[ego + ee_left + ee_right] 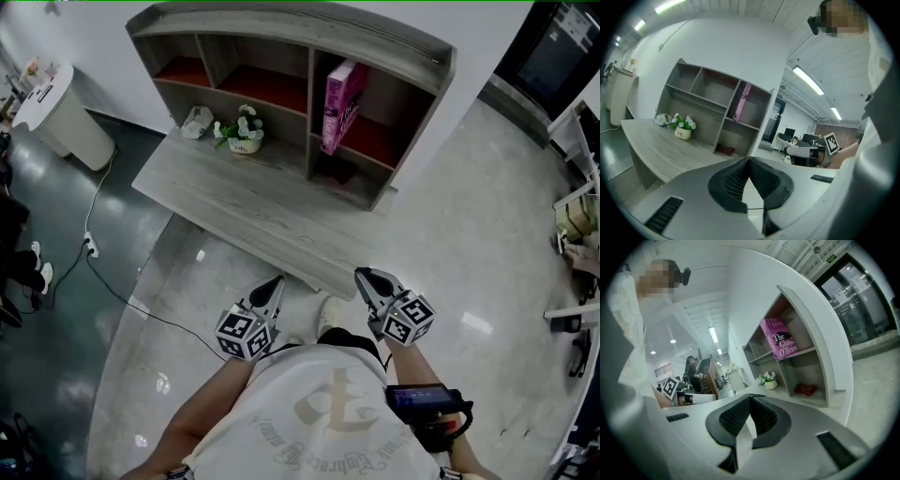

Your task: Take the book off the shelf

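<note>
A bright pink hardback book stands on end in the upper right bay of the grey wood-grain shelf unit with red-lined bays. It is tilted, apparently leaning toward the divider on that bay's left, which is probably what keeps it from falling over with nothing else in the bay. The shelf unit sits at the back of a grey wood worktop. Both tools are held low and close to the person's body, well short of the shelf unit and off the worktop's near edge, which looks like a ready stance before any reach. The left tool has its jaws pressed together with nothing between them, and the right tool is likewise closed and empty, so one will have to open before it can take the book. The bay has an open front and nothing stands before the book. A small dark red object lies in the bay directly beneath it. A little white pot of white flowers and a pale crumpled object sit in front of the shelf unit's left bays, clear of a straight reach.
</note>
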